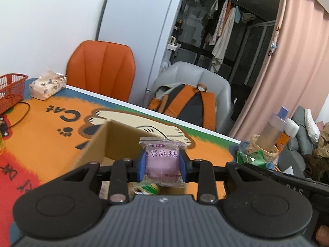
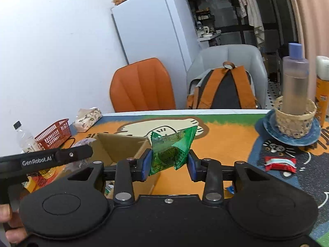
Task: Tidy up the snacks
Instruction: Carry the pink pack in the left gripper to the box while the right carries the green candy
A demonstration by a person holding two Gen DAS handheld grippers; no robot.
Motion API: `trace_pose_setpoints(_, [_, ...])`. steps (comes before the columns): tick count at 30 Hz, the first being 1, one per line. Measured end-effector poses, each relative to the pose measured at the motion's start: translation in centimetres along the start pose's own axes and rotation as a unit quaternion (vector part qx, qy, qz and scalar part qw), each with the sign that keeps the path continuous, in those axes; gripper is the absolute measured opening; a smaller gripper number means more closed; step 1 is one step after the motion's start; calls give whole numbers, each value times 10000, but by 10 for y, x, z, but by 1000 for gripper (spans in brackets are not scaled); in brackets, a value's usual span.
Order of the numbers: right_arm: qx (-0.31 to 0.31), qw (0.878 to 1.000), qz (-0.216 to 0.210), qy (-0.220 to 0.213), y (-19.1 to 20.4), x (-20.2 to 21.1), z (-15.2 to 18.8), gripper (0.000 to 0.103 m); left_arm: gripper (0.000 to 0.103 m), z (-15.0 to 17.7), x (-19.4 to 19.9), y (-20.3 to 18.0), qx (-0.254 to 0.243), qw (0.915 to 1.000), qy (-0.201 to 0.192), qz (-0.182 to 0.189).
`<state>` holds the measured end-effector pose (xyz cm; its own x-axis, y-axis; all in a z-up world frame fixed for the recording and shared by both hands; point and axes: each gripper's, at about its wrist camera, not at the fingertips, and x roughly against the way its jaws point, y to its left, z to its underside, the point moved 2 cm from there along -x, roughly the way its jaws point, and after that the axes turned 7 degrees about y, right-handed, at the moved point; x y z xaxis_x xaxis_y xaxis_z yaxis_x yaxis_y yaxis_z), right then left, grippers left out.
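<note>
My left gripper [image 1: 162, 162] is shut on a purple mochi snack packet [image 1: 162, 160] and holds it above the open cardboard box [image 1: 115, 138]; other snacks show inside the box below. My right gripper [image 2: 170, 163] is shut on a green snack packet [image 2: 171, 151], held just above the right edge of the same cardboard box [image 2: 123, 144]. The left gripper's body [image 2: 45, 158] reaches in at the left of the right wrist view. A red and white snack packet [image 2: 280, 163] lies on the mat to the right.
The table carries an orange cat mat [image 2: 222, 142]. A red basket [image 2: 54, 134], a tissue pack [image 2: 87, 118] and a water bottle [image 2: 24, 138] stand at the far left. A woven basket with a tall bottle [image 2: 295, 111] sits on a blue plate at the right. Chairs stand behind.
</note>
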<state>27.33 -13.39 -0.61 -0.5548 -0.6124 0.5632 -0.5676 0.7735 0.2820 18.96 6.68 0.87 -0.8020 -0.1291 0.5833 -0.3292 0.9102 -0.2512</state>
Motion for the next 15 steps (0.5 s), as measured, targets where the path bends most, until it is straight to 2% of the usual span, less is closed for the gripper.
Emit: trace_pose_setpoints(15, [182, 9996, -182, 75, 37, -24, -12, 37, 32, -29, -26, 31, -63, 9997, 60, -243])
